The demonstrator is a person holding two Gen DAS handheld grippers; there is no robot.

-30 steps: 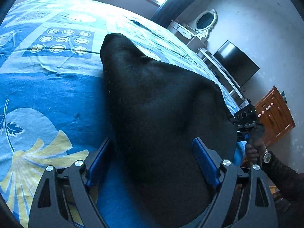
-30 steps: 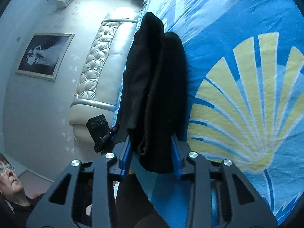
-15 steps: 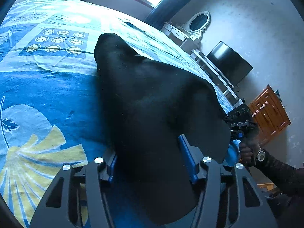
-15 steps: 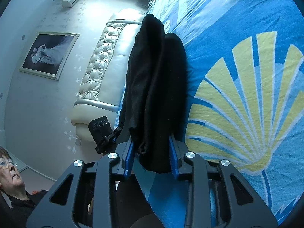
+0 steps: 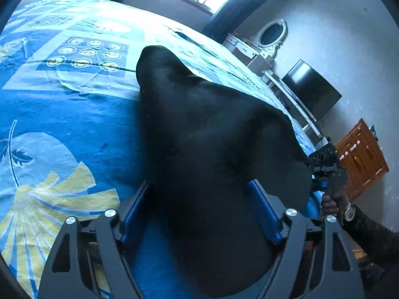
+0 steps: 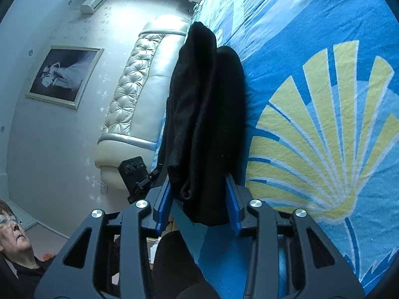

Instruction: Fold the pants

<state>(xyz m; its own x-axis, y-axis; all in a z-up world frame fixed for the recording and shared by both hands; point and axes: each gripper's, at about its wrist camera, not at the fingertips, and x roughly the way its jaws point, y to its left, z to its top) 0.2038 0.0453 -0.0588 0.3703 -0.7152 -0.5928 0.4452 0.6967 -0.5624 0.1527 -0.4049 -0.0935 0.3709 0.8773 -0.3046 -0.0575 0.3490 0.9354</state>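
The black pants point(image 5: 212, 137) are laid in a folded bundle on the blue patterned bedspread point(image 5: 62, 114), at the edge of the bed. The left gripper point(image 5: 199, 209) is spread wide, its jaws having just been opening, with the cloth between them but not pinched. The right gripper point(image 6: 199, 199) has just loosened too; whether its pads point(image 6: 162, 204) press the pants point(image 6: 207, 114) cannot be told
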